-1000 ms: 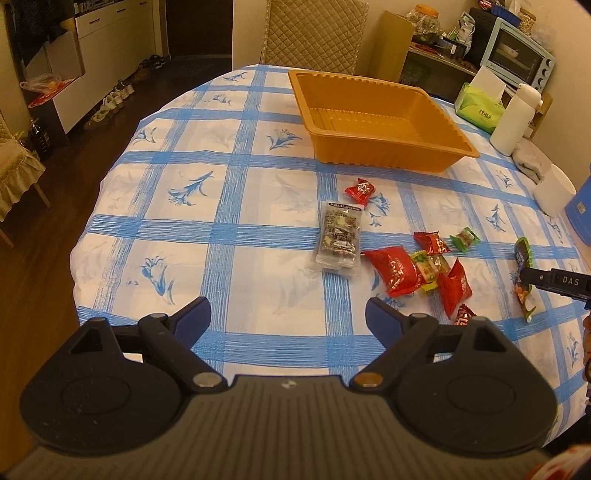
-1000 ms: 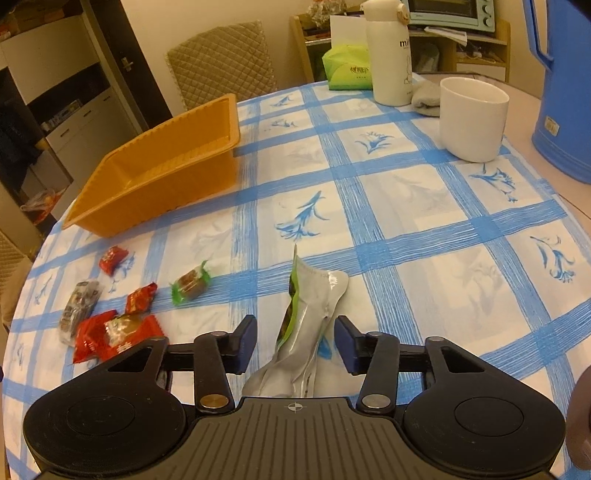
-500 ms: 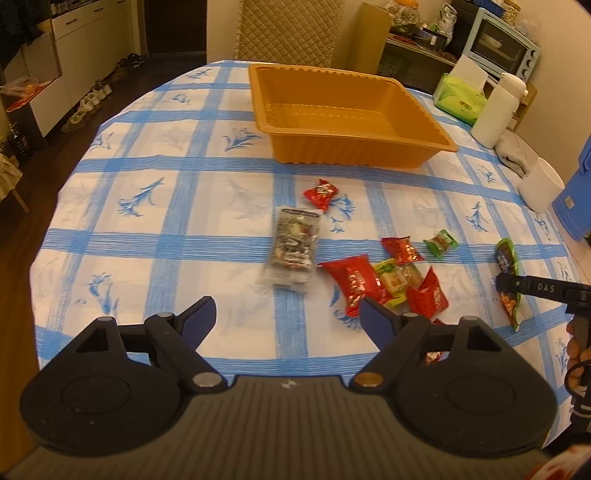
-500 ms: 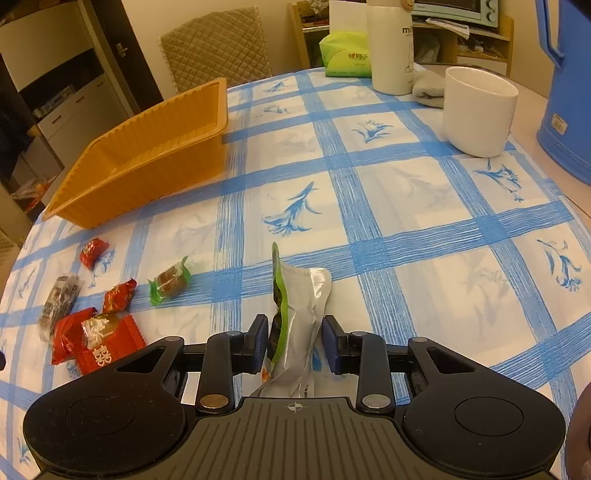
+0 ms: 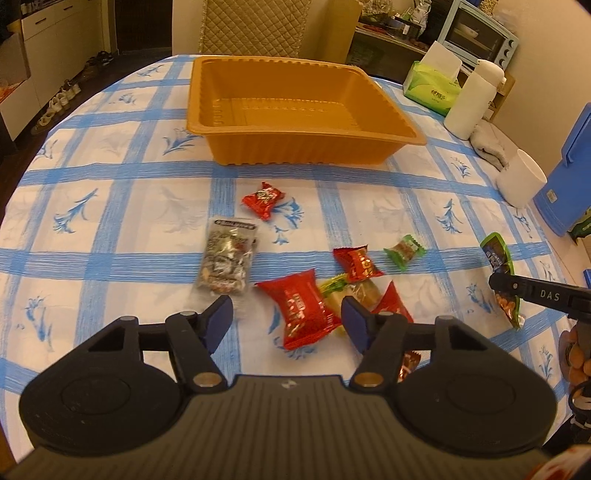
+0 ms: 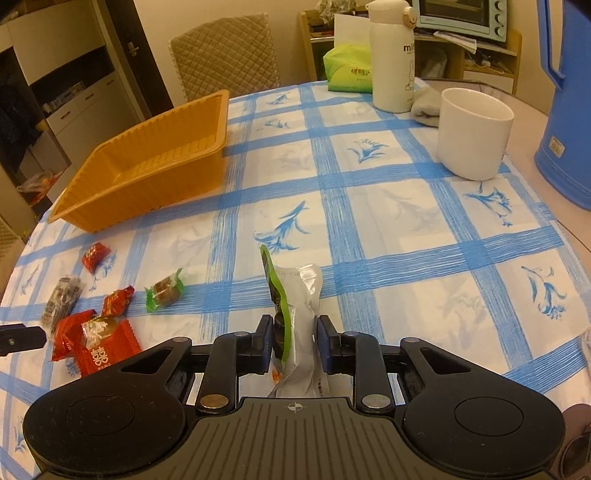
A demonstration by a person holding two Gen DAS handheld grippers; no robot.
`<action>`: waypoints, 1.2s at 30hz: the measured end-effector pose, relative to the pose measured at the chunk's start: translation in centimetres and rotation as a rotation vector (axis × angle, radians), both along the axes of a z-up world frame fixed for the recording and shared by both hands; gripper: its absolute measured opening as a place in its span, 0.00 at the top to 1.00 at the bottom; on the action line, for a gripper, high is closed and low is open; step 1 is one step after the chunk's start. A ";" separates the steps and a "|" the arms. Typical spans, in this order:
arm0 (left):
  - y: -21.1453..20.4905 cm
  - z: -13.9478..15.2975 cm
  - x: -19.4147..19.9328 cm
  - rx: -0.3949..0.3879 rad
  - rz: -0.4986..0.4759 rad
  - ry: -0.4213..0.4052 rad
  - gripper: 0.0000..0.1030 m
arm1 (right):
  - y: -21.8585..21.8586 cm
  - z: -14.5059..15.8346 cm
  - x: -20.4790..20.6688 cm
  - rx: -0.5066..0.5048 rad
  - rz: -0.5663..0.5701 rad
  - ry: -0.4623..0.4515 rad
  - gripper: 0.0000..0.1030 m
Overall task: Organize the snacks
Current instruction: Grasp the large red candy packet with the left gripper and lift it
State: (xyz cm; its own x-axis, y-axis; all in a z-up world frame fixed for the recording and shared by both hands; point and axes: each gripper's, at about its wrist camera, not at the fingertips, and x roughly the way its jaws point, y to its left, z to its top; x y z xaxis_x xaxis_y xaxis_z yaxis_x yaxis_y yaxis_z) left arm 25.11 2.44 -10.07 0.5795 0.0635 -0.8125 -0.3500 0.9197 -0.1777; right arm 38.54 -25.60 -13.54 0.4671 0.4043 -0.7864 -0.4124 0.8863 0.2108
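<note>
An orange tray (image 5: 399,127) (image 6: 110,206) stands at the far side of the checked tablecloth. Loose snacks lie in front of it. A big red packet (image 5: 301,308) lies between the closing jaws of my left gripper (image 5: 286,319); the pads are apart from it. A clear bag of sweets (image 5: 227,256) lies just left of it, and small red packets (image 5: 263,199) and a green sweet (image 5: 404,251) lie further off. My right gripper (image 6: 293,341) is shut on a green and silver pouch (image 6: 295,295), seen at the right edge of the left wrist view as pouch (image 5: 498,254).
At the table's far right stand a white cup (image 6: 474,136), a white flask (image 6: 393,55), a green tissue pack (image 6: 349,68), a grey cloth (image 5: 487,142) and a blue jug (image 6: 565,110). A quilted chair (image 5: 255,27) stands behind the tray.
My left gripper has moved right and closer to the red packets, and its jaws have narrowed. The right gripper's jaws have closed onto the green and silver pouch.
</note>
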 end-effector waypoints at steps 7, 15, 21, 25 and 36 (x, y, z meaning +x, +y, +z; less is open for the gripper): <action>-0.4 -1.1 2.2 -0.003 -0.005 0.030 0.58 | -0.6 0.3 0.6 0.007 -0.001 -0.002 0.75; -0.3 -2.4 3.3 0.004 -0.002 0.082 0.65 | -1.0 0.2 1.0 0.022 0.012 0.011 0.75; -0.8 -2.7 3.2 0.015 0.004 0.092 0.76 | -1.1 0.2 1.3 0.031 0.028 0.017 0.75; -1.1 -2.3 3.0 0.029 0.013 0.085 0.77 | -1.2 0.4 1.6 0.040 0.042 0.018 0.75; -1.3 1.8 1.7 0.051 0.043 -0.008 0.79 | -0.3 1.8 2.7 0.089 0.094 0.026 0.75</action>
State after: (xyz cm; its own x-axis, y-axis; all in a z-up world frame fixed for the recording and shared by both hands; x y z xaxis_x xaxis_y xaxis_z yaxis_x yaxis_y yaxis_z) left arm 26.80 1.16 -8.28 0.5816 0.1296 -0.8031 -0.3882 0.9118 -0.1340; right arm 41.21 -25.92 -11.72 0.4038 0.5135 -0.7571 -0.4857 0.8217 0.2983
